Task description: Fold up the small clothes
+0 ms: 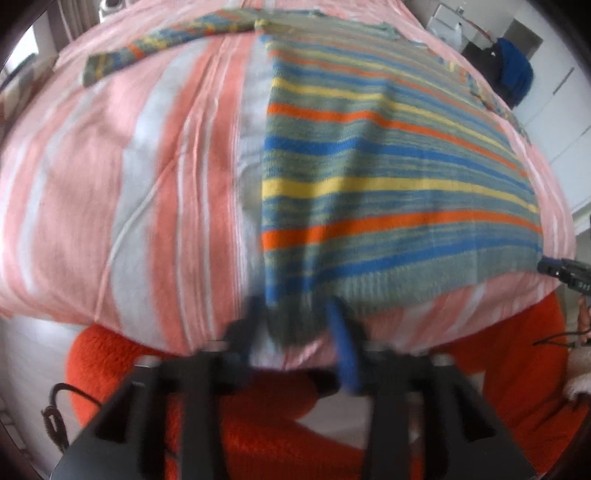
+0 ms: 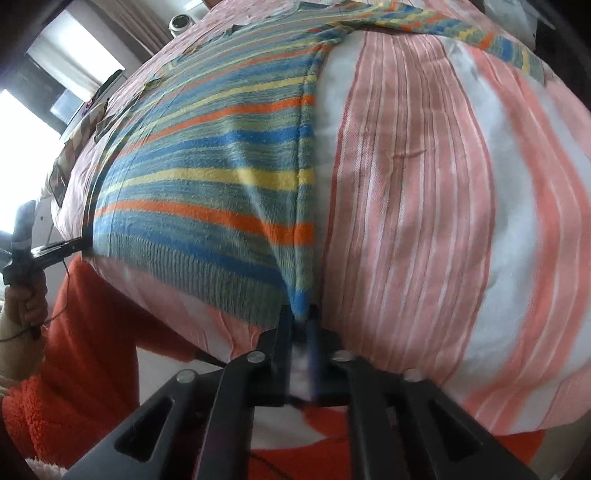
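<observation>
A knitted sweater (image 1: 388,166) striped in grey-green, blue, yellow and orange lies flat on a pink and white striped bed cover (image 1: 129,184). My left gripper (image 1: 297,325) is at the hem's near left corner. Its jaws stand apart with the ribbed corner loose between them; the view is blurred. In the right wrist view the sweater (image 2: 207,166) fills the left half. My right gripper (image 2: 300,332) is at the hem's near right corner, jaws narrowly apart with the corner's tip between them. One sleeve (image 1: 166,40) stretches out to the far left, the other sleeve (image 2: 461,29) to the far right.
The bed cover (image 2: 443,184) bulges and drops away at its near edge. A person's orange fleece sleeve (image 2: 92,332) and body are right below that edge. Each gripper shows in the other's view: the right gripper (image 1: 546,266), and the left gripper (image 2: 83,243) held in a hand.
</observation>
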`<state>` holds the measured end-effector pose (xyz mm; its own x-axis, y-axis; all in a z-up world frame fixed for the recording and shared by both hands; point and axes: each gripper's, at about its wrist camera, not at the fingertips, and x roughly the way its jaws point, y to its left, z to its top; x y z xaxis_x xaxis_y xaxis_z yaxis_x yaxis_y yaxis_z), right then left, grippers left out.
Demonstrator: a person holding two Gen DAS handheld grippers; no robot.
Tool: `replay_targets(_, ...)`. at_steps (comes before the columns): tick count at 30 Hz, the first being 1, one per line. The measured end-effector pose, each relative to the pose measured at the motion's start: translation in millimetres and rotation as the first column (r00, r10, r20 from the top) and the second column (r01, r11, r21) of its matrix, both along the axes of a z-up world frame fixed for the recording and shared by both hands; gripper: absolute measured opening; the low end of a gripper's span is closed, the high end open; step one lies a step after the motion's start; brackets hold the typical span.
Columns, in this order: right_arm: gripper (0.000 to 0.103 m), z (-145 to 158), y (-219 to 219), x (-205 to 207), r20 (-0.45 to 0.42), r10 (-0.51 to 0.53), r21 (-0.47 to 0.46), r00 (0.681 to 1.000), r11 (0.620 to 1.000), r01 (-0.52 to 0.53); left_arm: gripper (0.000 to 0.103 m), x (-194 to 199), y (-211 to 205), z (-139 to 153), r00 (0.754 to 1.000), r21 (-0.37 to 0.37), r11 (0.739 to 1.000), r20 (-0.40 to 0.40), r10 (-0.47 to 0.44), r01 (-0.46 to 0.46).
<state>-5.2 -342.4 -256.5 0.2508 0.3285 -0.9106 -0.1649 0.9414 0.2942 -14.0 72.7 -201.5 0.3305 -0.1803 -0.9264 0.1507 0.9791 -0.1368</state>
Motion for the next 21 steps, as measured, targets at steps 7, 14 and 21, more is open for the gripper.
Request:
replay_targets(7, 0.063, 42, -26, -31, 0.155, -0.121, -0.056, 0.980, 0.990, 0.132, 0.089, -10, 11, 64, 0.980, 0.007, 0.998, 0.192, 0.054, -0.057)
replay_targets(14, 0.075, 88, -7, -38, 0.359, -0.112, -0.130, 0.926, 0.977, 0.168, 0.098, -9, 22, 111, 0.895, -0.088, 0.980, 0.400, 0.199, -0.178)
replay_targets(21, 0.083, 133, 30, -54, 0.559, -0.074, -0.144, 0.826, 0.972, 0.185, 0.101, -33, 7, 112, 0.860, -0.056, 0.975, 0.463, 0.214, -0.213)
